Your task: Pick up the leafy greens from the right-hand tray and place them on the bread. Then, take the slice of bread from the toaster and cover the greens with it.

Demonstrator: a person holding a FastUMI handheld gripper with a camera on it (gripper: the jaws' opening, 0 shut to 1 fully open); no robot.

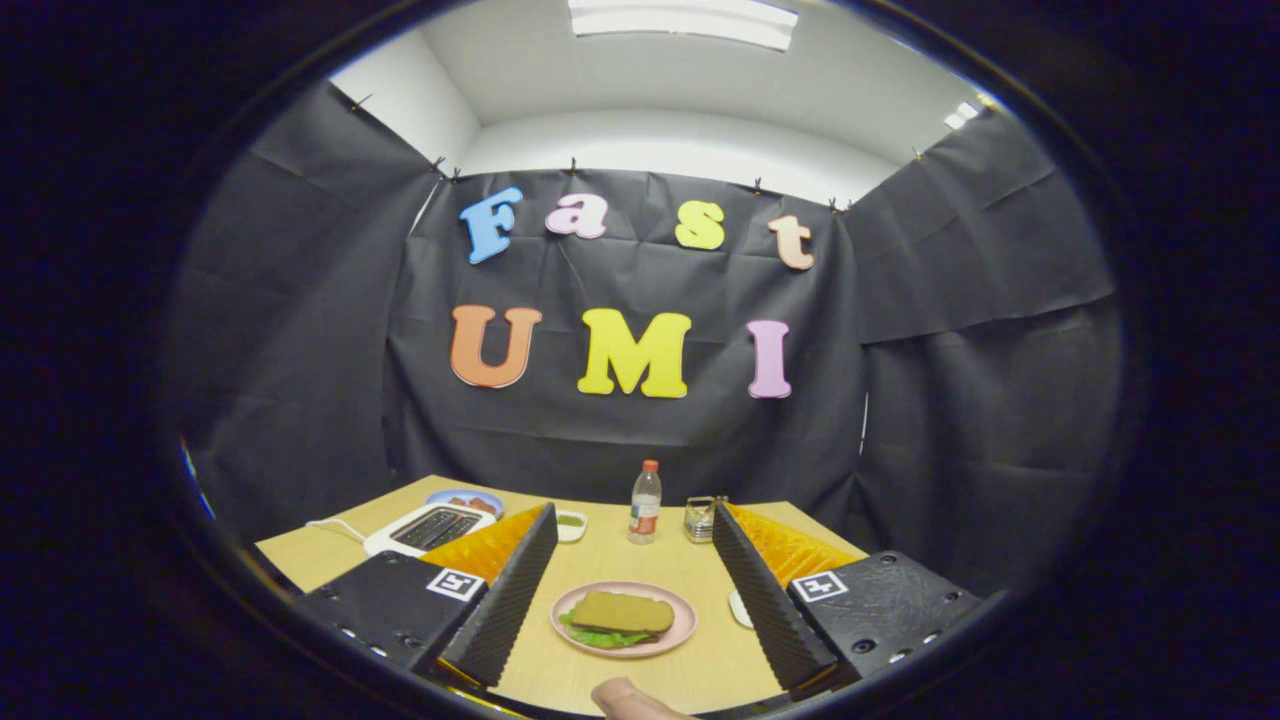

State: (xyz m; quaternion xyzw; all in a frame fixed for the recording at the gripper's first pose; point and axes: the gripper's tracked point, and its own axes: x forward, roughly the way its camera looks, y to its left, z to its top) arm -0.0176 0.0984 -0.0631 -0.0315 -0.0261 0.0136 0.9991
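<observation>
We see the bread slice (622,611) covering the leafy greens (600,636) on the pink plate (680,622), between the gripper's (630,535) wide-apart, empty fingers. The plate rests on the wooden table (620,560); beyond stand the toaster (430,528) and a bottle (645,503).

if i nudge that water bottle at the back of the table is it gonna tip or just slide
The bottle stands tall and narrow, so a push near its cap would probably tip it; a low push may slide it. Its round body would likely roll once down. The tongs are open, well short of it, above the plate.
</observation>
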